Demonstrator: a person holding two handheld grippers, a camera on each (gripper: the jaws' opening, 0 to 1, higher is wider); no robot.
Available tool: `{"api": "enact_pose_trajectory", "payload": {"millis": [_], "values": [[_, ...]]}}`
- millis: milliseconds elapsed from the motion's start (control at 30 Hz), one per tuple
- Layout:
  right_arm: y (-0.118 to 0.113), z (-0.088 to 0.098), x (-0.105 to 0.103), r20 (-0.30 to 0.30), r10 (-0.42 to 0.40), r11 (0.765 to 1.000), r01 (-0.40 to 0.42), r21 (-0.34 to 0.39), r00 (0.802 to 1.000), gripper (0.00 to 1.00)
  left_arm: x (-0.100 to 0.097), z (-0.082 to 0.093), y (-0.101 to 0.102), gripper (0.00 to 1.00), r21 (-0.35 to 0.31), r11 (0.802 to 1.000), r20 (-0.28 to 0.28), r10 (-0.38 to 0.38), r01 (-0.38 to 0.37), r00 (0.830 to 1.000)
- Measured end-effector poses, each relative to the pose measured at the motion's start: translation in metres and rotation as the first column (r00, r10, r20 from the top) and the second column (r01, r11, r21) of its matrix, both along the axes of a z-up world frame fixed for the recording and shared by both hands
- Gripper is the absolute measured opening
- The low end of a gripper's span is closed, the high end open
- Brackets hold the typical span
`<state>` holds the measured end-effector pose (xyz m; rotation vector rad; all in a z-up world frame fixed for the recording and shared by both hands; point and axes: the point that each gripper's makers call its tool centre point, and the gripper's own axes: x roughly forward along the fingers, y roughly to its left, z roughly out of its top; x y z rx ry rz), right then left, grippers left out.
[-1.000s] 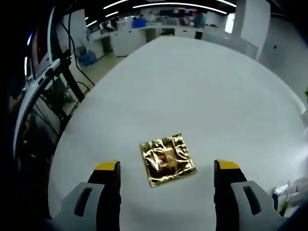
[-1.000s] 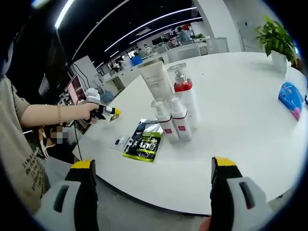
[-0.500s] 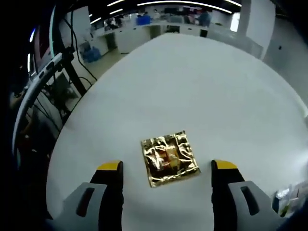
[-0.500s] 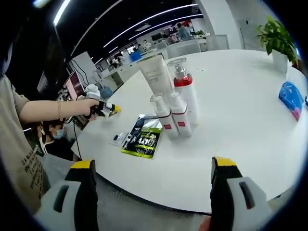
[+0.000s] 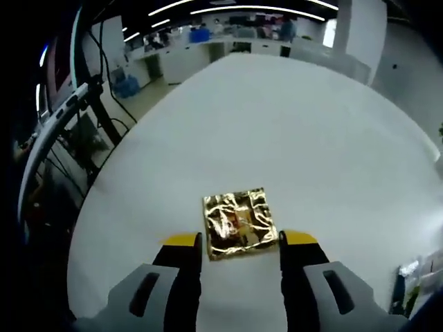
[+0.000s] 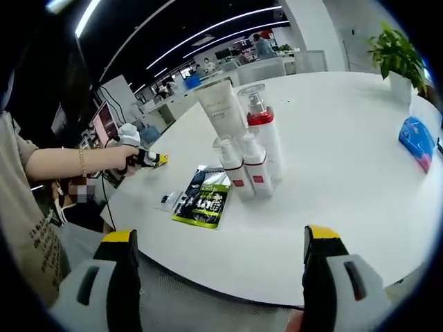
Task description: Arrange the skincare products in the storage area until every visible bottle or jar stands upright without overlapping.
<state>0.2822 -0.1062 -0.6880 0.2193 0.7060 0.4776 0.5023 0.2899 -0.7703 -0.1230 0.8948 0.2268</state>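
A crinkled gold sachet lies flat on the white round table. My left gripper is open, its jaws narrowed so that they flank the sachet's near corners; in the right gripper view the left gripper is low over the table's far left edge. A white tube, a red-collared bottle with a clear cap and two small pump bottles stand upright together. A green-black sachet and a small flat sachet lie beside them. My right gripper hangs wide open over the near table edge, holding nothing.
A blue packet lies at the table's right side, and a potted plant stands behind it. A person's arm reaches in from the left. A stand with cables is beside the table. Desks fill the background.
The left gripper's jaws have closed in from wide apart to just beside the gold sachet. The right gripper has stayed open and nearly still.
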Motion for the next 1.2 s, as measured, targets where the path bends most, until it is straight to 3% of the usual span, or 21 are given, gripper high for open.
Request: {"api": "enact_pose_trajectory", "payload": {"millis": [400, 467, 733, 900, 1000, 1067, 1200], "values": [[0.001, 0.002, 0.000, 0.009, 0.006, 1.000, -0.006, 0.000, 1.000, 0.99, 0.005, -0.006, 0.006, 0.36, -0.007, 0.999, 0.031, -0.051, 0.051, 0.998], [0.001, 0.002, 0.000, 0.014, 0.009, 1.000, -0.009, 0.001, 1.000, 0.99, 0.004, -0.007, 0.005, 0.36, -0.005, 0.996, 0.033, -0.091, 0.092, 0.995], [0.005, 0.005, -0.001, 0.023, 0.025, 1.000, -0.025, 0.000, 0.999, 0.99, -0.006, -0.005, 0.013, 0.36, -0.006, 0.989, 0.036, -0.145, 0.145, 0.989], [0.008, 0.010, 0.000, 0.046, 0.040, 0.999, -0.040, -0.003, 0.998, 0.99, -0.008, 0.009, 0.007, 0.36, 0.011, 0.973, 0.089, -0.232, 0.232, 0.969], [0.013, 0.013, -0.001, 0.070, 0.075, 0.997, -0.073, -0.032, 0.995, 0.96, -0.008, 0.023, -0.001, 0.36, 0.056, 0.947, 0.130, -0.322, 0.317, 0.938], [0.019, 0.014, -0.002, 0.076, 0.101, 0.994, -0.098, -0.039, 0.992, 0.96, -0.010, 0.028, -0.006, 0.36, 0.064, 0.937, 0.139, -0.350, 0.345, 0.926], [0.028, 0.019, 0.000, 0.093, 0.118, 0.993, -0.117, -0.022, 0.989, 0.96, -0.019, 0.040, -0.020, 0.36, 0.096, 0.899, 0.159, -0.437, 0.427, 0.885]]}}
